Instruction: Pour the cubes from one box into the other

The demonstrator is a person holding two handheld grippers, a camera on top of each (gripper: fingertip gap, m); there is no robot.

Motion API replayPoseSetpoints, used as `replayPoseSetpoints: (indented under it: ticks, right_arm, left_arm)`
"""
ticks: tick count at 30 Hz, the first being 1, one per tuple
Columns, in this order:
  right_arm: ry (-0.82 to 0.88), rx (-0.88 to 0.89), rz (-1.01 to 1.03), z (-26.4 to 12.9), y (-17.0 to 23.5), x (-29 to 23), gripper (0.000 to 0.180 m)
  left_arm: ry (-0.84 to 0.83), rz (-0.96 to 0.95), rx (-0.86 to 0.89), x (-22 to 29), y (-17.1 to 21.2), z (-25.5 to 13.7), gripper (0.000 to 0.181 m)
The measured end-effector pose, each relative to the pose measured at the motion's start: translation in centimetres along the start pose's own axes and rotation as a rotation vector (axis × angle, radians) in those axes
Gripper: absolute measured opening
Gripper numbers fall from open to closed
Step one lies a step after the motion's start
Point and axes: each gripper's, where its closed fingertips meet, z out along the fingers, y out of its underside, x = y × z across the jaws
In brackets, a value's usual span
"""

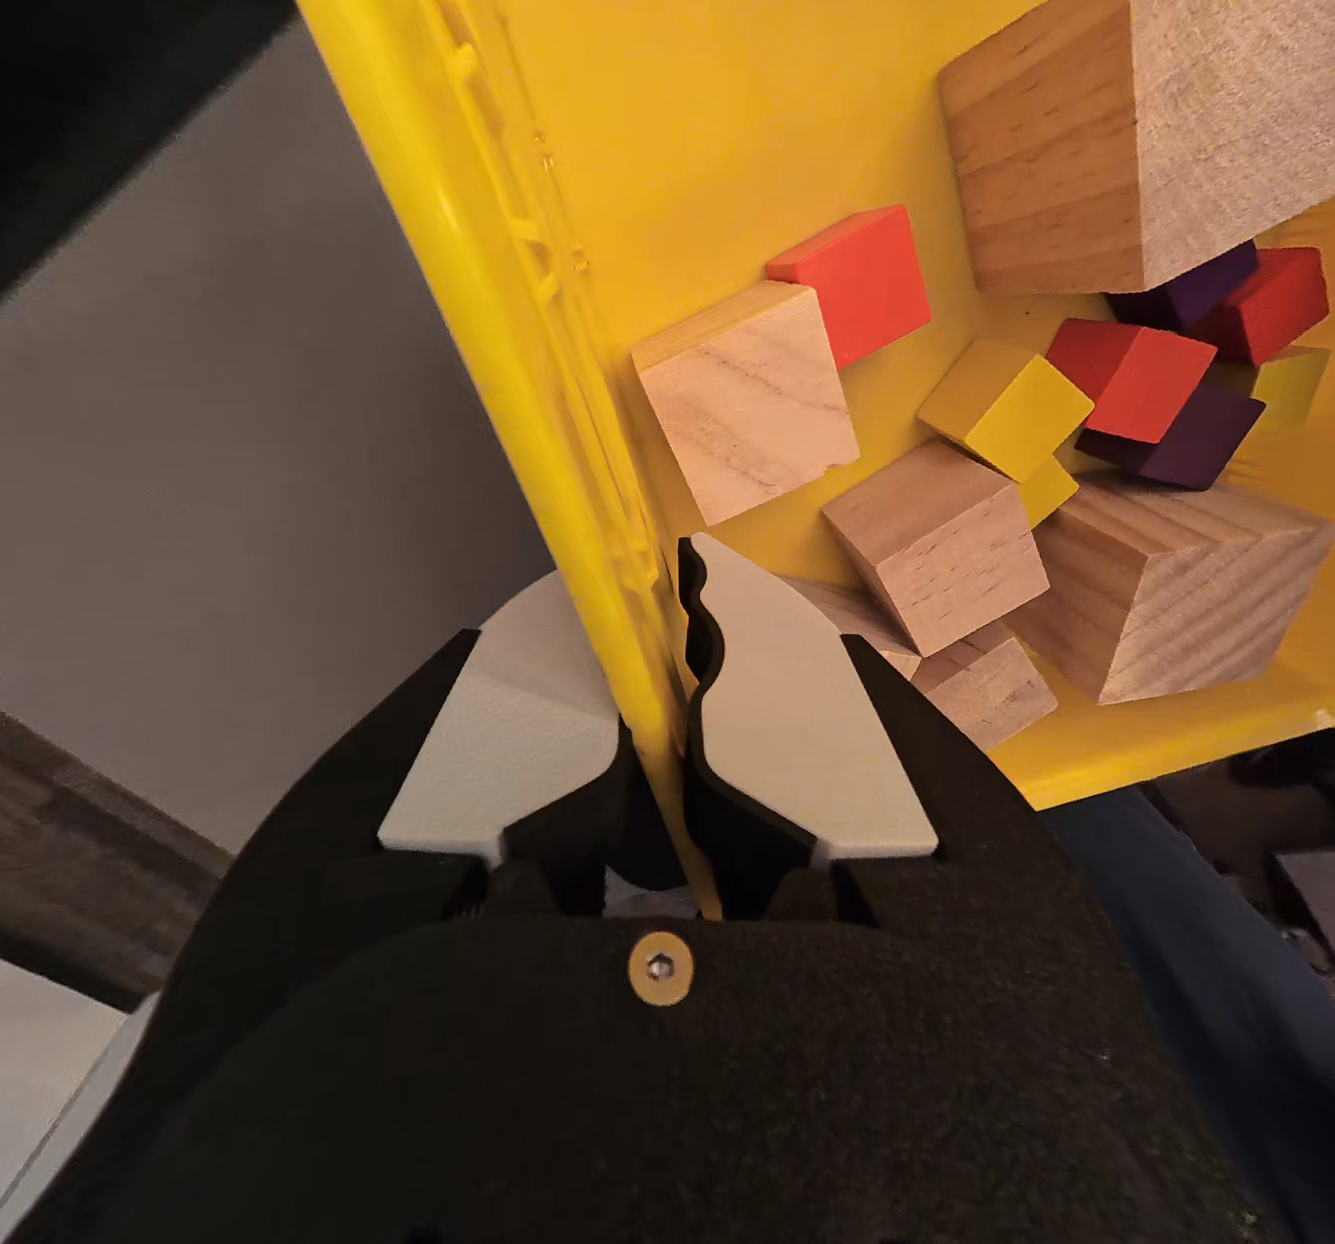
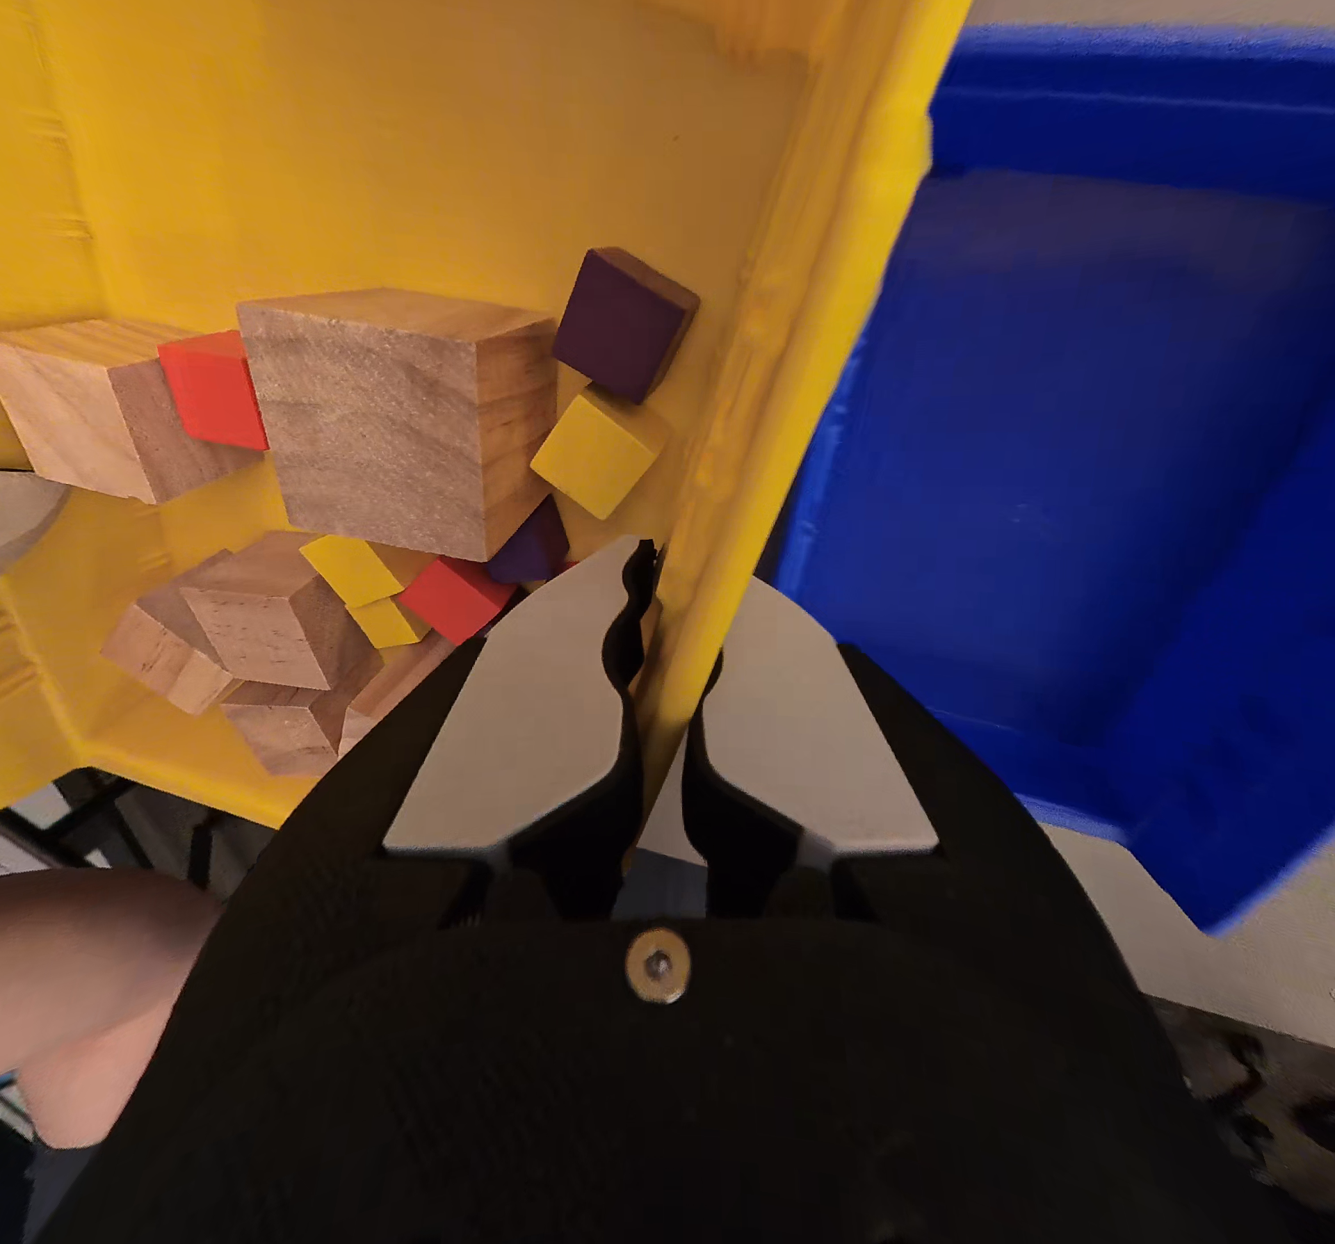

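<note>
carry/tilt step: left gripper (image 1: 661, 631) and right gripper (image 2: 675, 602) each have fingers clenched on a side wall of the yellow box (image 1: 722, 126), lifted, cubes (image 2: 404, 414) piled inside. blue box (image 2: 1083, 451) sits just beside. next: tip the yellow box's open edge over it.

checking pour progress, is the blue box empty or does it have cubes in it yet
Empty as far as shown: the blue box has only bare floor and walls in the right wrist view, though part is hidden. The cubes are all in the yellow box.
</note>
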Motion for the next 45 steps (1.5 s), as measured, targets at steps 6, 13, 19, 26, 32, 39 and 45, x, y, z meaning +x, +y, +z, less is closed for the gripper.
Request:
replayPoseSetpoints:
  ticks: [6, 13, 19, 26, 32, 39, 45]
  right_arm:
    - [-0.009, 0.155, 0.097, -9.2, -0.2, 6.1, 0.005]
    - [0.116, 0.304, 0.223, -16.3, 1.3, 15.6, 0.005]
    - [0.241, 0.302, 0.278, -14.8, 3.2, 22.5, 0.004]
    - [0.276, 0.379, 0.255, -14.0, 1.8, 24.9, 0.005]
    - [0.301, 0.552, 0.204, -16.1, -0.7, 24.7, 0.005]
    - [0.364, 0.809, 0.187, -18.0, -2.4, 24.4, 0.005]
    - [0.471, 0.959, 0.132, -19.3, -2.9, 23.3, 0.005]
  left_arm:
    - [-0.059, 0.146, 0.087, 6.2, -7.1, -7.3, 0.009]
    - [0.017, 0.281, 0.241, 15.4, -14.1, -8.5, 0.008]
    - [0.172, 0.324, 0.262, 21.1, -17.1, -2.0, 0.008]
    - [0.152, 0.344, 0.347, 21.9, -19.8, -0.8, 0.008]
    - [0.102, 0.342, 0.523, 20.9, -22.4, -3.0, 0.008]
    - [0.042, 0.378, 0.796, 20.1, -25.2, -5.0, 0.007]
    - [0.059, 0.339, 0.969, 19.4, -26.0, -5.5, 0.006]
